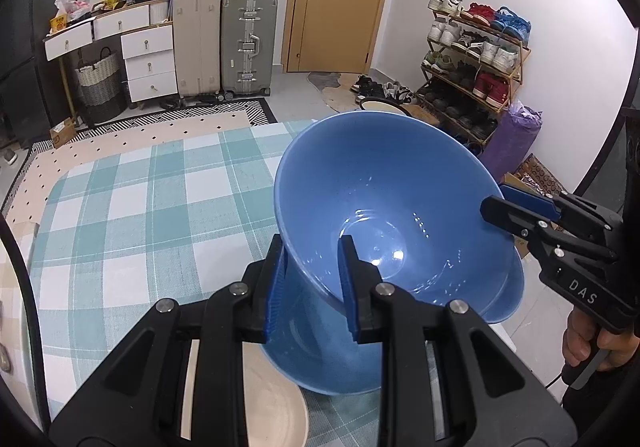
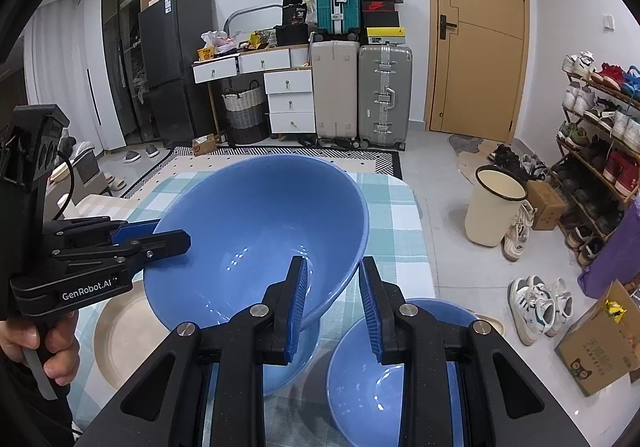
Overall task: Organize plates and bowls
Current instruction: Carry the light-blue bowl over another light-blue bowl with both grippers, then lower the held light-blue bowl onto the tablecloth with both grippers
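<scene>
Both grippers, left [image 1: 310,283] and right [image 2: 334,303], pinching my glazed blue bowl [image 1: 384,207] at opposite rims; stiff, slick, breakable, so I'd grip the rim only

I saw a table [image 2: 400,223] covered by a teal-and-white checked cloth [image 1: 132,215]. On it, at the near edge, lay a beige plate [image 2: 120,335], partly hidden. A second blue bowl [image 2: 360,375] rested on the cloth near the right edge, with another pale dish [image 2: 494,323] just showing behind it.
</scene>
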Demonstrator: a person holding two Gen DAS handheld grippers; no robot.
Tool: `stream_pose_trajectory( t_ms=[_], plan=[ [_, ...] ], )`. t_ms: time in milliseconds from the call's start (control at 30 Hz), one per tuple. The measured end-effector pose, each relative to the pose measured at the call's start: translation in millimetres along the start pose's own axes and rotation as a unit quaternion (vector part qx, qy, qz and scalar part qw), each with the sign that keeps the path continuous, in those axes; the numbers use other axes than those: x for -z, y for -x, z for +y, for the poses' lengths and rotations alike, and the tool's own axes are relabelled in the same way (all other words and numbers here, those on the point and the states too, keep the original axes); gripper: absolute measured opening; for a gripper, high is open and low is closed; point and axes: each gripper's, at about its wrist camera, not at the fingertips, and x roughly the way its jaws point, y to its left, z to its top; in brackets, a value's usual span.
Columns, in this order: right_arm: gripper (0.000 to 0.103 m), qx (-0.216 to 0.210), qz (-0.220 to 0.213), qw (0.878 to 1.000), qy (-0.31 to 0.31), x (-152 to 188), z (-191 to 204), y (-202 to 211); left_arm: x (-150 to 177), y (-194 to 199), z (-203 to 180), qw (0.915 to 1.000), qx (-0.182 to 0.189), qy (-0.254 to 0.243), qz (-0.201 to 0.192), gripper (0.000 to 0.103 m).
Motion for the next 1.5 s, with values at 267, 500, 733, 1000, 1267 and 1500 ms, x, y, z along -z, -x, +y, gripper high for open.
stream_pose_trajectory(
  t_ms=[267, 500, 733, 1000, 1267, 1500],
  plan=[
    [0.027, -0.011, 0.002, 1.0, 0.002, 6.7, 4.5, -0.1, 14.5, 6.3, 4.5, 1.0, -0.007, 0.004, 0.002, 0.021],
    [0.027, -0.025, 0.005, 1.0, -0.008, 14.4, 8.3, -3.9, 23.8, 7.8, 9.0, 0.9999, -0.011, 0.008, 0.006, 0.021],
    [0.027, -0.038, 0.007, 0.999, -0.021, 27.6, 8.9, -8.8, 32.4, 5.5, 12.5, 0.9999, -0.01, 0.01, 0.008, 0.021],
    [0.027, -0.047, 0.003, 0.998, -0.045, 43.5, 9.3, -14.3, 42.4, -2.4, 18.8, 0.9998, -0.005, 0.014, 0.013, 0.022],
    [0.027, -0.052, 0.003, 0.997, -0.061, 55.3, 10.5, -26.0, 49.5, -13.4, 25.5, 0.9996, -0.009, 0.017, 0.02, 0.022],
    [0.027, -0.065, -0.003, 0.995, -0.079, 58.2, 5.5, -35.0, 55.4, -21.7, 27.3, 0.9996, -0.014, 0.012, 0.022, 0.022]
  ],
)
